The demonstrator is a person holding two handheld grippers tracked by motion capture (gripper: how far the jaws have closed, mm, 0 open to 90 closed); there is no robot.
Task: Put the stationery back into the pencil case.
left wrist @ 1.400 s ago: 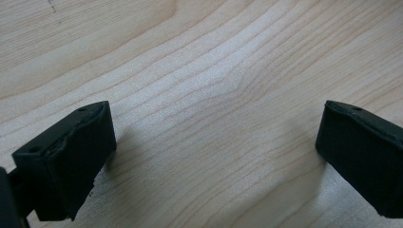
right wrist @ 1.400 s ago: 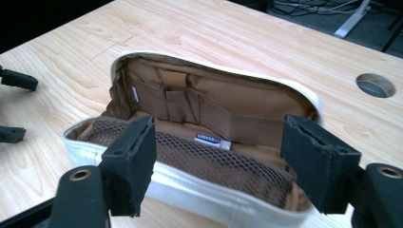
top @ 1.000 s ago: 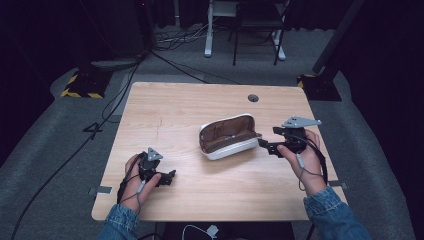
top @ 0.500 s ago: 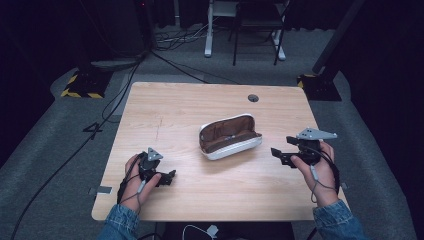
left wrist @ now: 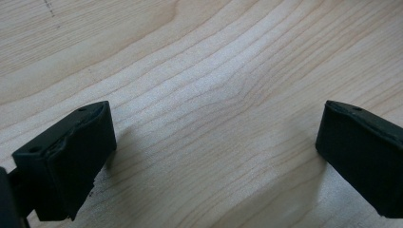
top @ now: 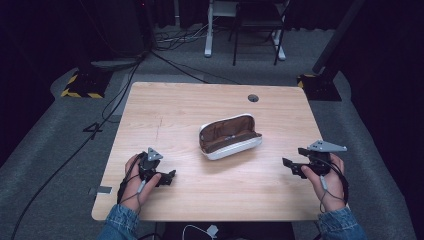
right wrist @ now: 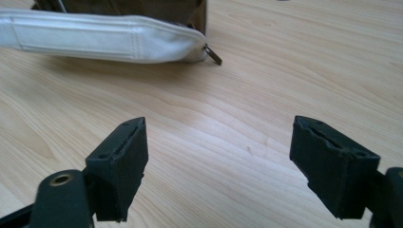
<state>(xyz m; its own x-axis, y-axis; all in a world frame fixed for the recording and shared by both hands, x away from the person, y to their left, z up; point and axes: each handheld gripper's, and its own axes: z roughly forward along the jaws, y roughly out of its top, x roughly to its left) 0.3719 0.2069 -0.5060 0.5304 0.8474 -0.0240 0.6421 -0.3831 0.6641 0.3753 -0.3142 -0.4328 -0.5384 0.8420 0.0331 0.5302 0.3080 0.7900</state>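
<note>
White outside and brown-lined inside, the open zip pouch (top: 230, 136) lies at the centre of the pale wooden table (top: 190, 102) in the high view. We read its long axis as running from lower left to upper right, opening facing up. Our right gripper (top: 289, 167) sits at lower right, well apart, jaws wide and empty. Our left gripper (top: 169, 177), lower left, is likewise wide and empty.

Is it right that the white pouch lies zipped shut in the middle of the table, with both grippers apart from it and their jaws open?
Not quite. The white pouch lies open: the high view shows its brown lining. The rest holds: it is mid-table, and the left gripper and right gripper are apart from it, jaws open.
</note>
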